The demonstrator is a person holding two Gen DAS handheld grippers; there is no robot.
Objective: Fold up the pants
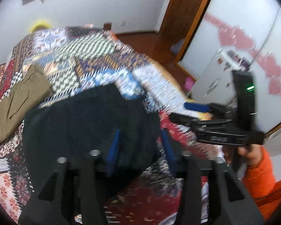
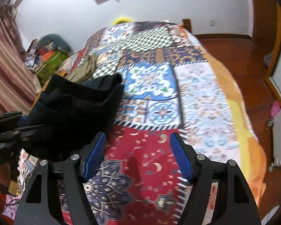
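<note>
My left gripper (image 1: 140, 146) jaws stand half apart, letting go of the folded black pants (image 1: 88, 118) on the bed (image 2: 206, 93); right gripper (image 2: 137, 157) wide, empty, clear of them.

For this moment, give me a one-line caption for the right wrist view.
Right gripper, fingers open and empty, over the patchwork bedspread beside the folded black pants.

Left hand-held gripper (image 1: 140, 146) open over black pants (image 1: 88, 120) on patterned bedspread (image 1: 80, 56); khaki garment (image 1: 18, 97) at left; right hand-held gripper (image 1: 189, 112) held by orange-sleeved hand (image 1: 247, 151).
</note>
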